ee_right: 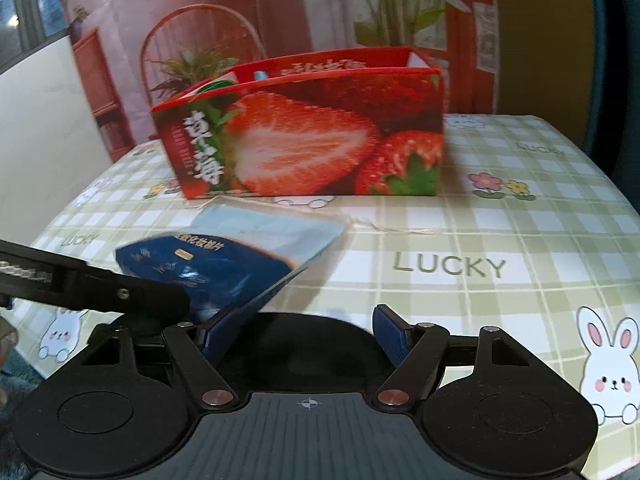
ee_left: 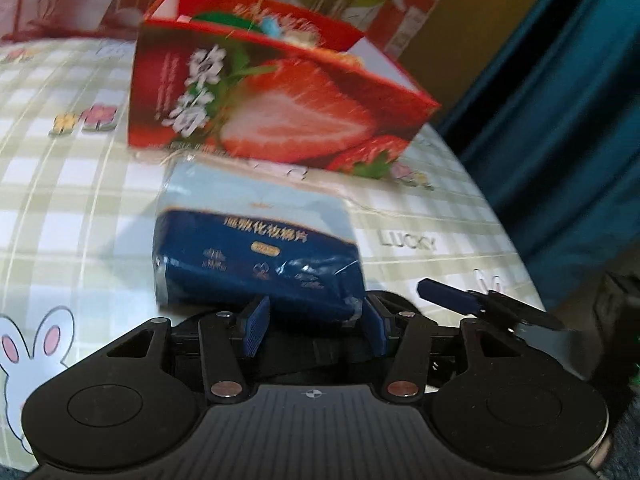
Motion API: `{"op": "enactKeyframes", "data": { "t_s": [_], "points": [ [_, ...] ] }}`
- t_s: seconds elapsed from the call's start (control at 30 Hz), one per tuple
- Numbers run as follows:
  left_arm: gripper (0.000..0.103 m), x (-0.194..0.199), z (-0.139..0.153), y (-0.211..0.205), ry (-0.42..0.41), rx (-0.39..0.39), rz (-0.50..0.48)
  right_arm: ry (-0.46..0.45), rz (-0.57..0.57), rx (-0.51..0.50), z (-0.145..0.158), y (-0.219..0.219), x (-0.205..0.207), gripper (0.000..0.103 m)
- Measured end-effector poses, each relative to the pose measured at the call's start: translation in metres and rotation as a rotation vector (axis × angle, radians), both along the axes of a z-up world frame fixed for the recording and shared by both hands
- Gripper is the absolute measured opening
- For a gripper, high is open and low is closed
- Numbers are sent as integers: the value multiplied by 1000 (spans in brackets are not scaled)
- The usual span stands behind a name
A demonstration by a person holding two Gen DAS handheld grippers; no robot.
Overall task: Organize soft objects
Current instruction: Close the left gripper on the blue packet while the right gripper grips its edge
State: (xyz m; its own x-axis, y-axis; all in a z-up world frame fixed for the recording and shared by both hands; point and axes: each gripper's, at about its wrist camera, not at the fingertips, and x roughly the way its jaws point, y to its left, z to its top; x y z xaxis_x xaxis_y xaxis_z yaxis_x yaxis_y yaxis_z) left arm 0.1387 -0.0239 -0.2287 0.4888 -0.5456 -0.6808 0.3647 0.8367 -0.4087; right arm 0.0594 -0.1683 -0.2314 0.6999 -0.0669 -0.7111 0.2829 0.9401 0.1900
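Cotton-pad pack (ee_left: 256,256), soft, dark blue with a pale top, sits directly ahead of the left gripper (ee_left: 314,330), its near end between the blue pads, which appear to press its sides, so the left gripper seems to be gripping it. Whether the pack is off the checked tablecloth (ee_left: 72,208) is unclear. Beyond the pack, farther ahead, stands an open red strawberry box (ee_left: 280,108) with a few items already inside, blurred. The right gripper (ee_right: 310,334) is open and holds nothing; the pack lies ahead to its left, a corner near its left finger. Judging by this, some sorting is done, and this pack still has to go into the box.
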Motion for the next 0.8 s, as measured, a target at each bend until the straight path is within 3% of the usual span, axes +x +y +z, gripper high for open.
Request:
{"op": "enactKeyframes", "data": {
  "t_s": [0.3, 0.47, 0.67, 0.8],
  "points": [
    [57, 7, 24, 38, -113, 18, 168, -48, -37, 1, 3, -6, 2, 70],
    [57, 32, 8, 51, -89, 78, 264, -52, -16, 6, 3, -3, 12, 70],
    [57, 39, -17, 45, -7, 8, 210, -45, 18, -1, -1, 2, 25, 69],
    [52, 32, -23, 30, -12, 25, 158, -35, 24, 15, -7, 1, 27, 65]
  ]
}}
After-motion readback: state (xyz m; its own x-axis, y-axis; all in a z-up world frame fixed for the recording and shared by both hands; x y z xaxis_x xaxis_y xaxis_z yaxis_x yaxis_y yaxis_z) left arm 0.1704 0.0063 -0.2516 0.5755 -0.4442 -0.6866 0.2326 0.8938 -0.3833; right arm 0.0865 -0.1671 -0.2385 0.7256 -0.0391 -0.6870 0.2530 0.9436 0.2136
